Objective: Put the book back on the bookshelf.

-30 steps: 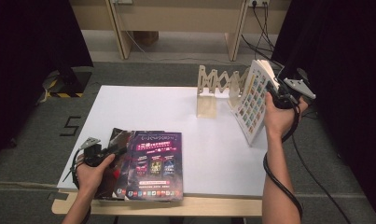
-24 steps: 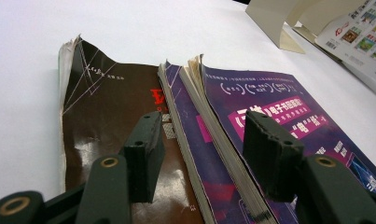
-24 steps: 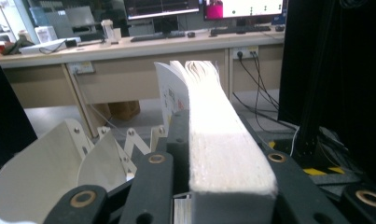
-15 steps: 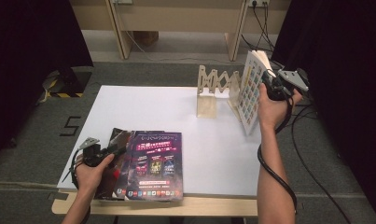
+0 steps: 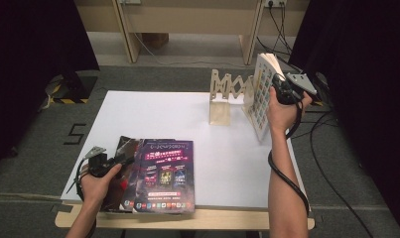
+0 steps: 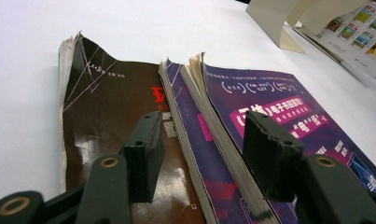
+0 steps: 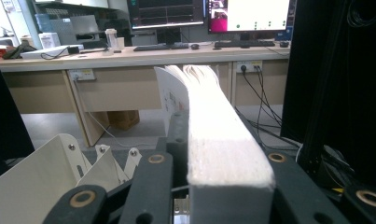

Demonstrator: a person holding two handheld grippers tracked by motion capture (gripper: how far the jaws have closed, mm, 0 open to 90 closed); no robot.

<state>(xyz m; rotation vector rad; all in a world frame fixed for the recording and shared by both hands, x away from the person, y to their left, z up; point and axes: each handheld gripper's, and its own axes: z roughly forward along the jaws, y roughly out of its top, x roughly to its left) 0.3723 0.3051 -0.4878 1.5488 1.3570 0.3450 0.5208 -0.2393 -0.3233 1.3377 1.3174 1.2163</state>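
- Right claw [image 5: 276, 91]: your right hand holds it at the far right of the counter [image 5: 163, 114]; its jaws are closed on a thick white book [image 5: 261, 94], held upright and tilted, lower edge near the counter top. In the right gripper view the page block [image 7: 218, 135] sits between both jaws.
- Left claw [image 5: 119, 159]: your left hand keeps it low at the near left corner. Its jaws stand fairly wide and grip nothing; in the left gripper view they straddle the page edges of the purple book [image 6: 269, 116], one jaw over the brown book [image 6: 106, 121].
- Stack: the purple book [image 5: 164, 174] lies flat on the brown book [image 5: 124, 148]; their near edges reach the counter's near edge.
- Wooden rack [image 5: 227, 94]: an accordion-style stand at the far right, just left of the held book; whether they touch cannot be told.
- Open room: the white middle and far-left area of the counter is free between stack and rack.
- Edges: the held book is close to the counter's right edge.
- Room: grey carpet [image 5: 38, 139] around the counter, black curtains [image 5: 33, 39] to both sides, a desk [image 5: 187, 15] beyond, cables [image 5: 331, 168] on the floor at right.
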